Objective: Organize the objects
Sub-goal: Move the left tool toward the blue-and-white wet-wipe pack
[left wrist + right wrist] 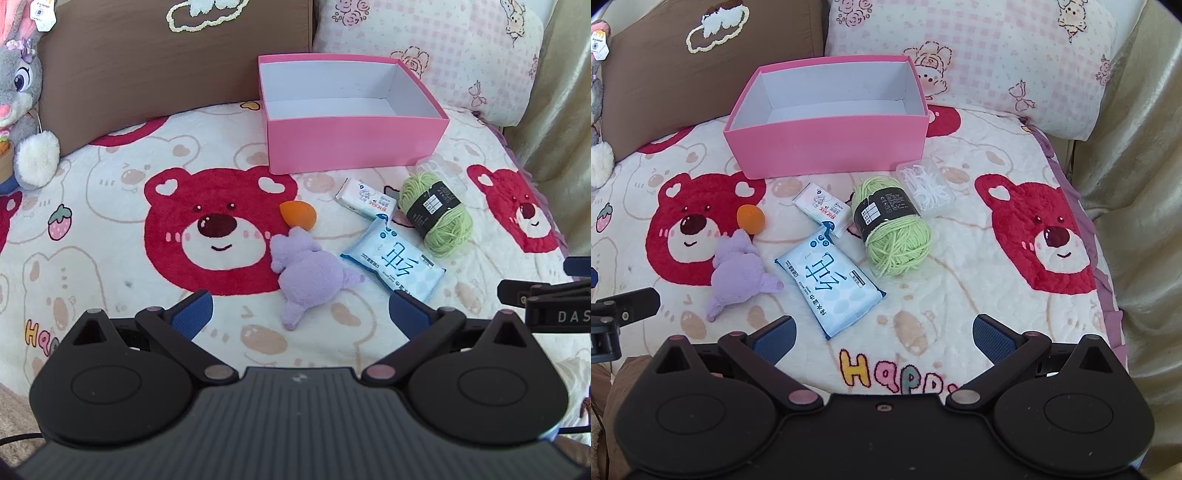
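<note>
Wet-wipe pack beyond right gripper

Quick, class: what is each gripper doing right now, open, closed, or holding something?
Left gripper: open, holding nothing.
Right gripper: open, holding nothing.

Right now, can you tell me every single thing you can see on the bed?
box: one, pink, white inside, nothing in it, at the back of the blanket.
yarn: one ball, light green with a black label, in front of the box.
floss picks: one clear case, white picks, behind the yarn.
wipes: one pack, blue and white, middle front.
small pack: one, white, behind the wipes.
sponge: one, orange, left of the small pack.
plush toy: one, purple, in front of the sponge.
bunny: one, grey, far left.
pillows: two, brown and pink-checked, at the back.
blanket: one, cream with red bears.
left fingers: open, holding nothing.
right fingers: open, holding nothing.
</note>
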A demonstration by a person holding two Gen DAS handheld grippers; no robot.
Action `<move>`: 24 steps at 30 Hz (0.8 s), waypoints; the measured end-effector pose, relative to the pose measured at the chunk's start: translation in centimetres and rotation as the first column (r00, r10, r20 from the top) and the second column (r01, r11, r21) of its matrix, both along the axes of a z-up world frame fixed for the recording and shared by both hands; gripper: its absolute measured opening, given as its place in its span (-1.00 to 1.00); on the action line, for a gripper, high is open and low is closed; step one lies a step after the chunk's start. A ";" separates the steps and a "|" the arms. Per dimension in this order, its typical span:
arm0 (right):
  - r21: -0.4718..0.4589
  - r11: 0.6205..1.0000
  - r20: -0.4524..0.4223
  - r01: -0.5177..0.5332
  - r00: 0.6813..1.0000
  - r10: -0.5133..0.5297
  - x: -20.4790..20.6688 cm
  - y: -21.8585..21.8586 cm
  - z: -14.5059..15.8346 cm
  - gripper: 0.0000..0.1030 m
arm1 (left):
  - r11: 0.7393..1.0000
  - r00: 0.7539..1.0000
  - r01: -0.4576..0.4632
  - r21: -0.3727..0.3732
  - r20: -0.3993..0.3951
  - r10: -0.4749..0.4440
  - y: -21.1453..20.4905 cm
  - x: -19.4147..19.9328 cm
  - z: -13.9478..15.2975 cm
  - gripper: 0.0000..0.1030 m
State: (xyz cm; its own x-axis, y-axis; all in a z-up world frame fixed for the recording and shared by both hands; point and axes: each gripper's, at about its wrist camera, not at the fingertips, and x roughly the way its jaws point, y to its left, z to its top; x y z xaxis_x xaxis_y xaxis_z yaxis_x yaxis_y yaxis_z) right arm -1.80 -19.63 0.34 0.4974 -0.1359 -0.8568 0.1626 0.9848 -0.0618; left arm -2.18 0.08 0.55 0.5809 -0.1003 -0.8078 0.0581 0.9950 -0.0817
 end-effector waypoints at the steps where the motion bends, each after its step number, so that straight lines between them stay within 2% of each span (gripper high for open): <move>1: 0.000 1.000 0.000 0.000 1.000 0.000 0.0 0.0 0.0 1.00 | 1.000 1.000 0.001 -0.002 0.003 -0.001 0.0 0.0 0.0 1.00; 9: -0.001 1.000 -0.003 -0.001 1.000 0.001 0.0 0.0 -0.2 1.00 | 0.999 0.999 0.037 0.007 -0.022 -0.037 -0.4 -0.1 0.0 1.00; 13: -0.001 1.000 -0.004 -0.001 1.000 0.001 0.0 0.0 -0.2 1.00 | 0.990 0.992 0.067 -0.125 -0.102 -0.080 0.0 0.4 -0.8 1.00; 24: -0.003 1.000 -0.009 -0.004 1.000 0.004 0.1 0.1 -0.4 1.00 | 0.995 0.989 0.056 -0.081 -0.130 -0.066 -0.2 0.9 -1.5 0.99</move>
State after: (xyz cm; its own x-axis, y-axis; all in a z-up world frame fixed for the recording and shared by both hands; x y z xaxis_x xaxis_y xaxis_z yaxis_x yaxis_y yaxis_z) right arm -1.73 -19.50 -0.09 0.4897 -0.1362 -0.8612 0.1580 0.9852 -0.0659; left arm -1.33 -0.09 -0.93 0.4601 -0.1972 -0.8657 0.1023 0.9803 -0.1689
